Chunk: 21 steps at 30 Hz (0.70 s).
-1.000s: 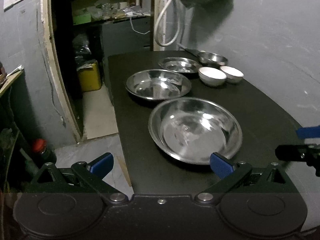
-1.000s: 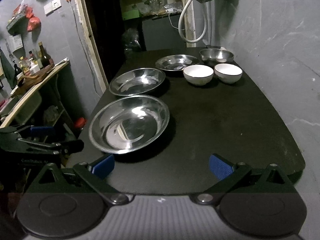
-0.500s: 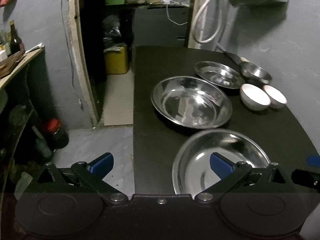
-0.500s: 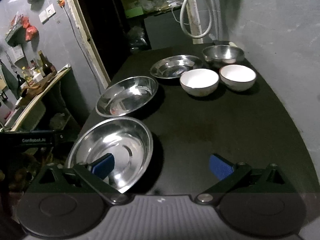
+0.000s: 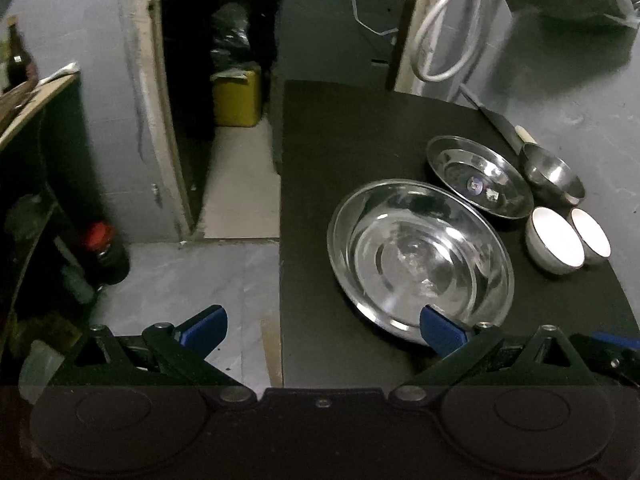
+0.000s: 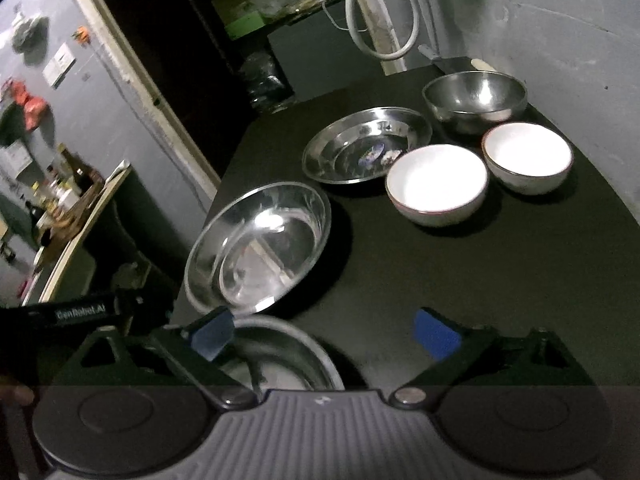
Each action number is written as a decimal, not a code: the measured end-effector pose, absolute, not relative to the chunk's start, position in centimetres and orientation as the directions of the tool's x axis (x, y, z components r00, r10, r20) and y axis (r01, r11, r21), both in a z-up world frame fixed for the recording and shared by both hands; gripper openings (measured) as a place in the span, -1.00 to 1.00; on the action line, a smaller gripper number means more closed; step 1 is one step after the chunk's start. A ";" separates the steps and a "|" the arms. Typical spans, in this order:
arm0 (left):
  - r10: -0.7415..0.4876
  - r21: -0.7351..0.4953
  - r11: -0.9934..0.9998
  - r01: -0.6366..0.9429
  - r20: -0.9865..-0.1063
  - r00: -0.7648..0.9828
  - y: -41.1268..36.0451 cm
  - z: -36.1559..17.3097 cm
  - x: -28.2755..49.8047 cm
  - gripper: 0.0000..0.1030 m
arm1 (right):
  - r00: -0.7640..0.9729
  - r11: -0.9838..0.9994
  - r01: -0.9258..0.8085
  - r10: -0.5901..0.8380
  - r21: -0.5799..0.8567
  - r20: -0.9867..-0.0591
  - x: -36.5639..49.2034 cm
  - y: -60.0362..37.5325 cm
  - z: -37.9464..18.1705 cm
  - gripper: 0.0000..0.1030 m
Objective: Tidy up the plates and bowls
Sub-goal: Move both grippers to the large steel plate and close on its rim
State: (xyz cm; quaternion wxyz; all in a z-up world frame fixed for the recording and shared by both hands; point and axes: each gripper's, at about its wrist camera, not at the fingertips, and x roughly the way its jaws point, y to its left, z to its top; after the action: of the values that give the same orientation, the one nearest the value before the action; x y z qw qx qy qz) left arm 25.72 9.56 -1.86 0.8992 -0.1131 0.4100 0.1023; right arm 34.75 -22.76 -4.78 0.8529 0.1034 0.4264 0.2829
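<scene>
On the black table (image 6: 500,280), both open grippers hover over steel plates (image 6: 260,248).

The left gripper (image 5: 322,328) is level, its jaws spread wide with nothing between the blue pads. The right gripper (image 6: 324,334) is likewise wide apart and empty, tilted slightly downward. Each shows at the edge of the other's view, side by side.

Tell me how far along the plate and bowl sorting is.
Nothing looks stacked yet: three steel plates, the steel bowl and two white bowls all sit apart on the table. Both the left gripper and the right gripper are open and empty. All grouping remains.
</scene>
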 end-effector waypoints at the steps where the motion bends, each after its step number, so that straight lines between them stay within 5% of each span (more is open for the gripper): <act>1: 0.078 -0.124 0.957 -0.263 -0.761 0.644 9.9 -1.9 26.5 0.98 | 0.477 0.821 -0.390 0.568 0.418 -0.670 35.2 -22.3 -4.9 0.85; 10: -0.031 -0.189 0.964 -0.185 -0.775 0.632 11.9 -3.3 31.0 0.78 | 0.471 0.846 -0.351 0.530 0.402 -0.705 38.4 -18.7 -6.4 0.56; 17: -0.090 -0.236 0.959 -0.157 -0.779 0.621 12.5 -4.4 32.5 0.35 | 0.458 0.854 -0.327 0.517 0.404 -0.723 39.9 -17.2 -7.5 0.05; 21: -0.121 -0.261 0.954 -0.145 -0.782 0.611 12.9 -4.9 33.1 -0.09 | 0.450 0.854 -0.321 0.518 0.409 -0.728 40.4 -16.6 -7.9 -0.26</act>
State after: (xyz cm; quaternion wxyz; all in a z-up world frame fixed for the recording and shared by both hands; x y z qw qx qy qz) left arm 33.06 12.93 -4.86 0.8847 -0.1509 0.4411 0.0066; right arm 40.36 -16.63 -7.91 0.8447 0.1064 0.4620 0.2483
